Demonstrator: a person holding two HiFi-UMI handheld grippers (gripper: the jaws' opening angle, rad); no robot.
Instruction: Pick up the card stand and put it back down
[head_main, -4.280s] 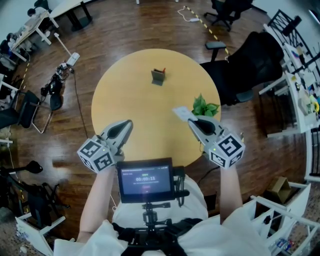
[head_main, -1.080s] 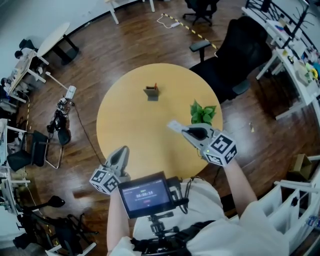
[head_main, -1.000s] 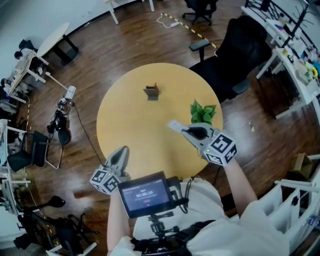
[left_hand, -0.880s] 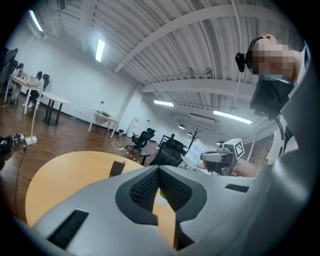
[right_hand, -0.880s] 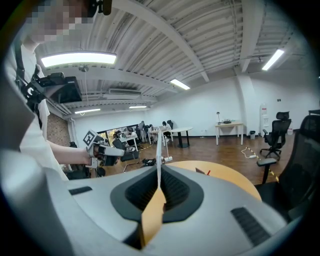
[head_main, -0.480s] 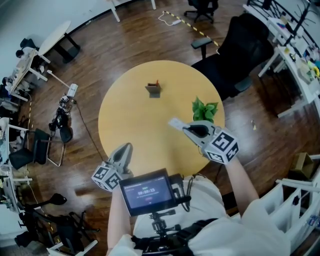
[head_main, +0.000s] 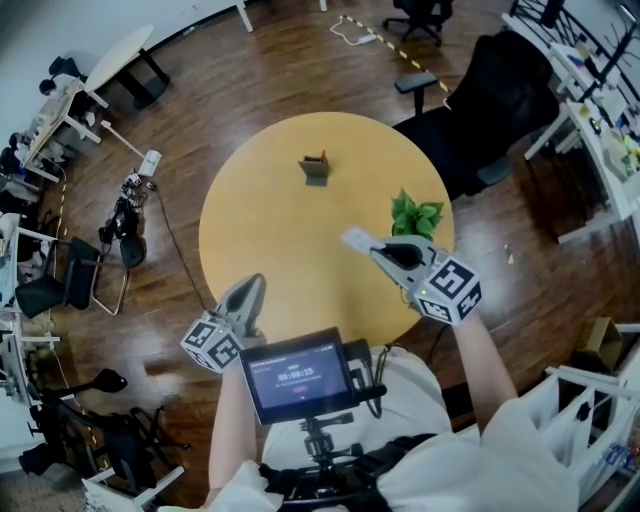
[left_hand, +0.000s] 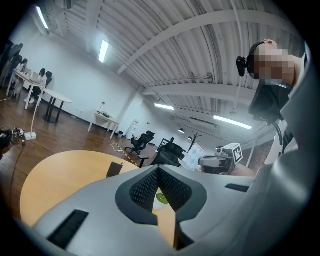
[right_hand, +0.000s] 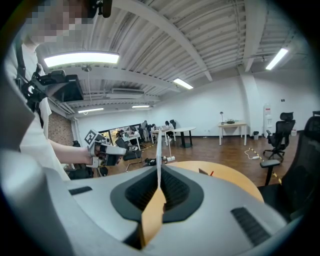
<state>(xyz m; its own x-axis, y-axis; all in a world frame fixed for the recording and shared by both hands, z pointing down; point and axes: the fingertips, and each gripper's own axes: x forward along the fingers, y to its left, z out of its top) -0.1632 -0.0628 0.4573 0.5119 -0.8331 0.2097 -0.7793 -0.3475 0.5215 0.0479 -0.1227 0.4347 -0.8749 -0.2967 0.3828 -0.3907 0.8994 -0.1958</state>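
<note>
Right tongs (head_main: 374, 250) pinch card (head_main: 355, 239) over table (head_main: 270, 220); left tongs (head_main: 254, 282) at edge.

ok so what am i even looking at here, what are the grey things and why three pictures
There is no robot here. A person holds a pair of tongs in each hand.

The top-down picture comes from a camera on the person's head. The other two come from cameras riding on each pair of tongs, looking along the jaws.

The left tongs are shut with nothing in them. The right tongs are shut on a white card, which shows edge-on in their own view. The patterned cubes are part of the tongs.

On the round yellow table a small card stand sits untouched at the far side. A potted plant stands near the right tongs. The screen is mounted at the person's chest.
</note>
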